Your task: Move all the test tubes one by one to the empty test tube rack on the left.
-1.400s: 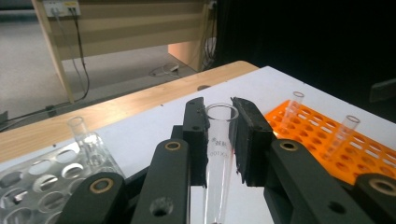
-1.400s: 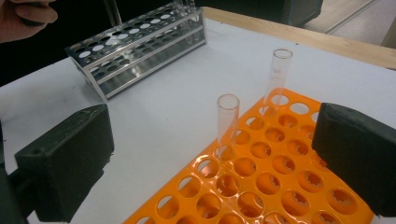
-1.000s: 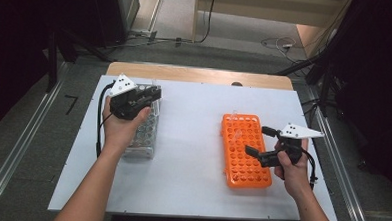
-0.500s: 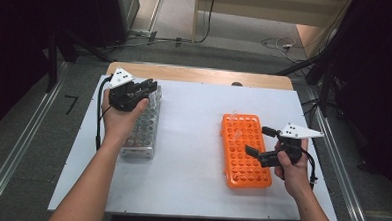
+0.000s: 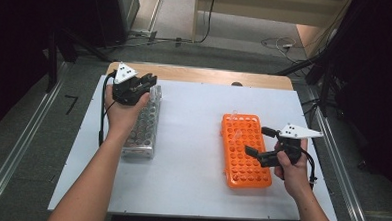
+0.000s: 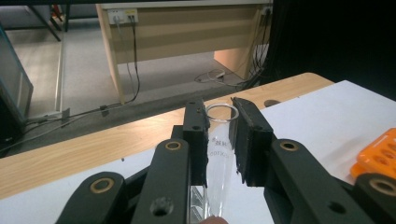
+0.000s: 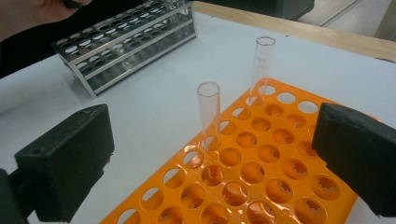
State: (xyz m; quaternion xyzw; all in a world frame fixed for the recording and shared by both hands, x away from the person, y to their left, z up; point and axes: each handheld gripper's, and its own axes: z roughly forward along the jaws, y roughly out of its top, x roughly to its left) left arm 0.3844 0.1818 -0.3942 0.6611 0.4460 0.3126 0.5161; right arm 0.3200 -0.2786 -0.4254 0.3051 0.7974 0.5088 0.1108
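My left gripper (image 6: 219, 116) is shut on a clear glass test tube (image 6: 219, 154), its rim level with the jaw tips. In the high view the left gripper (image 5: 147, 83) hovers over the far end of the metal test tube rack (image 5: 142, 125). My right gripper (image 5: 260, 141) stands open at the right edge of the orange rack (image 5: 242, 152), nothing between its jaws. In the right gripper view two clear tubes (image 7: 208, 116) (image 7: 261, 65) stand upright in the orange rack (image 7: 252, 182), ahead of the open jaws (image 7: 212, 168).
The metal rack (image 7: 126, 42) lies far left across the white table top (image 5: 193, 120). A wooden strip (image 5: 205, 76) borders the table's far edge. Cables and a desk stand on the floor beyond. Dark curtains flank both sides.
My left hand has moved away from me along the metal rack toward its far end, still holding the tube. The right hand has stayed put.
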